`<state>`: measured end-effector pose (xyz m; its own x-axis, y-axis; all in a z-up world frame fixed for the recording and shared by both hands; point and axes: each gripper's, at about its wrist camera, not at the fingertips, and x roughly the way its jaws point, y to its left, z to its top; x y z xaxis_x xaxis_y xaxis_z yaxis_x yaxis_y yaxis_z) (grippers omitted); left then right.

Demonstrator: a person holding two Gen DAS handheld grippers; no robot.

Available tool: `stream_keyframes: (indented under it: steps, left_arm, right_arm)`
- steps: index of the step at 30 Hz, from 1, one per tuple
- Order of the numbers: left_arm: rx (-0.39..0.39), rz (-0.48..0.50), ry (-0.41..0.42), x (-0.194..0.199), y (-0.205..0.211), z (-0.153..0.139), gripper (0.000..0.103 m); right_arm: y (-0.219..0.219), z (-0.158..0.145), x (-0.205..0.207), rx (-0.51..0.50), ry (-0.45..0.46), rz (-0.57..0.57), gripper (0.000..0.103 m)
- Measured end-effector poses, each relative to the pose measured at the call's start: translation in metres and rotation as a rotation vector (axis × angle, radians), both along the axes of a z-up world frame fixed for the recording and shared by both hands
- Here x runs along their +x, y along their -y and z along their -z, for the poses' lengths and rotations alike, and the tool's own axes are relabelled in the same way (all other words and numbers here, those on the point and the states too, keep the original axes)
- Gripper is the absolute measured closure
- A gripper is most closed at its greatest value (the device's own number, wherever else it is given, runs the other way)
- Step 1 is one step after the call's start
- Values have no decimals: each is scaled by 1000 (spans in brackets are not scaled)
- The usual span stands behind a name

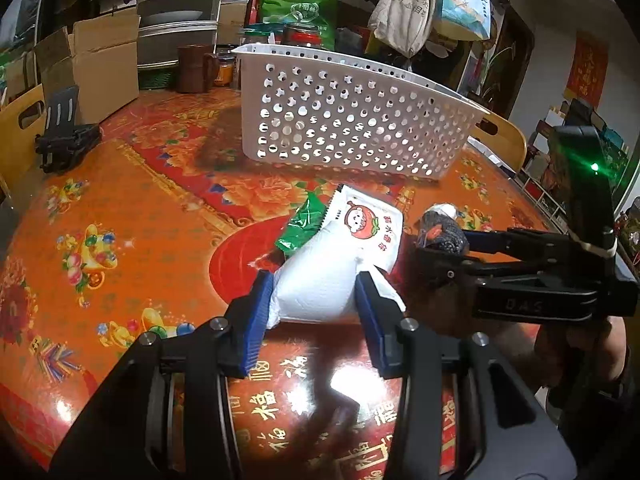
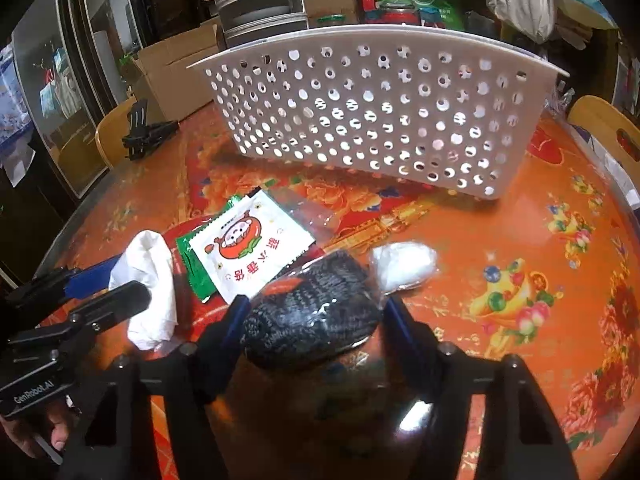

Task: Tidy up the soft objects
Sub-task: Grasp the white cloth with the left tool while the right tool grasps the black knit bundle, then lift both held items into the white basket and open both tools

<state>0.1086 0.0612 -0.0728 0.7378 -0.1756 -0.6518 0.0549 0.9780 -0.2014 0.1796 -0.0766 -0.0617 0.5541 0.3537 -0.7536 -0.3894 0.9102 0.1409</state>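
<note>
Left tongs (image 1: 314,300) are clamped on a white soft pack (image 1: 320,284); right tongs (image 2: 314,320) are closed against a bagged dark knit item (image 2: 312,304), both low over the tabletop (image 1: 120,208) middle. Each should be lifted clear of the sachets (image 2: 250,256), then carried over the white basket (image 2: 360,120) rim toward the far edge before release.
</note>
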Motion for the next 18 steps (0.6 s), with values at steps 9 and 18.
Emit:
stream_keyframes:
  steps: [9, 18]
  left_arm:
    - [-10, -2, 28, -7, -2, -8, 63]
    - [-12, 2, 62, -19, -2, -25, 63]
  right_arm:
    - [8, -12, -18, 11, 58, 1, 42]
    - [45, -31, -41, 84, 122, 3, 42]
